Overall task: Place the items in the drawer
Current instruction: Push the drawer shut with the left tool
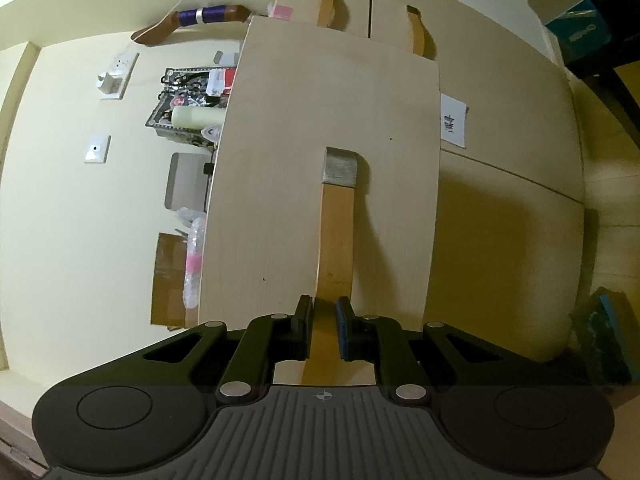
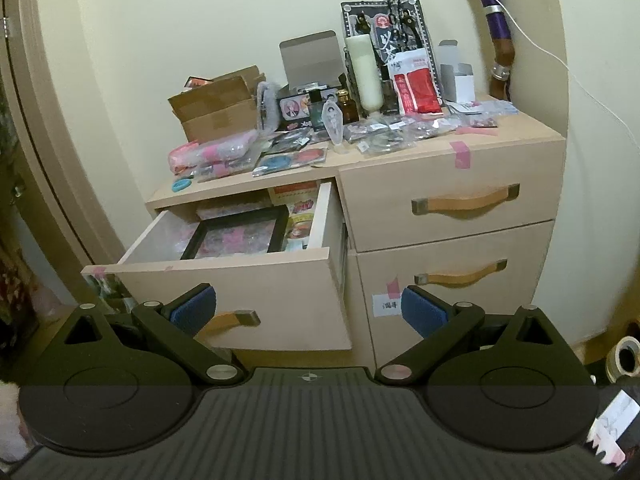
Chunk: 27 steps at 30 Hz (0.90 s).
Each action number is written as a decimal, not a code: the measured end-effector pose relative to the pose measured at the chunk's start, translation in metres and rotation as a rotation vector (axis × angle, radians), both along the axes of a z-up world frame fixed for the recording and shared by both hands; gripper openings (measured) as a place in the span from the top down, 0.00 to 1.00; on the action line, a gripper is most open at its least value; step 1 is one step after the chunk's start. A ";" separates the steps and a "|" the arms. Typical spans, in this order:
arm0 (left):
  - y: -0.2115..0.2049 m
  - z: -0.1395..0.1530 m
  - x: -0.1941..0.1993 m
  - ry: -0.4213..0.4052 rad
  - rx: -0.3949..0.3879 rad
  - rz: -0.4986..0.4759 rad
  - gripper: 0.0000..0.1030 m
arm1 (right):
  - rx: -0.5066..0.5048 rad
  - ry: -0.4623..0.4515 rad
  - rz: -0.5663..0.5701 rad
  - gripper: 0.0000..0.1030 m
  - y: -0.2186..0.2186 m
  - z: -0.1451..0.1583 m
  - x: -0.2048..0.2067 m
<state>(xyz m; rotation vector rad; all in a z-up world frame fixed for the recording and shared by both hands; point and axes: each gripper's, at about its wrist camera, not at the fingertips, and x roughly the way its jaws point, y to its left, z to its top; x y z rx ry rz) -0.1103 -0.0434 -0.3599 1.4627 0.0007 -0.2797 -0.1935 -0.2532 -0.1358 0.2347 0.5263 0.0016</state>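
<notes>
The pale wooden drawer (image 2: 224, 292), the upper left one of a light wood chest, is standing pulled well out toward the near side, its flat front panel facing the camera and its white inner side walls showing. A curved tan wooden handle with dull metal ends (image 2: 230, 320) is sitting low on that front panel. Inside, a black-framed picture of pink items (image 2: 236, 236) is lying flat across the middle, with pink-wrapped packets behind it at the far end and colourful printed booklets (image 2: 300, 216) leaning against the right wall. On the chest's top, pink plastic-wrapped packets (image 2: 212, 156) and small clear-bagged trinkets (image 2: 384, 132) are lying scattered.
</notes>
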 end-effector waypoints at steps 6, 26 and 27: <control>-0.004 -0.003 0.032 -0.012 0.003 -0.019 0.88 | -0.012 0.016 -0.019 0.01 0.001 -0.001 0.021; -0.018 0.015 0.150 0.020 -0.011 -0.087 0.88 | -0.011 0.033 -0.156 0.01 0.016 0.005 0.087; -0.019 0.015 0.155 0.021 -0.011 -0.089 0.88 | -0.014 0.033 -0.161 0.01 0.017 0.006 0.088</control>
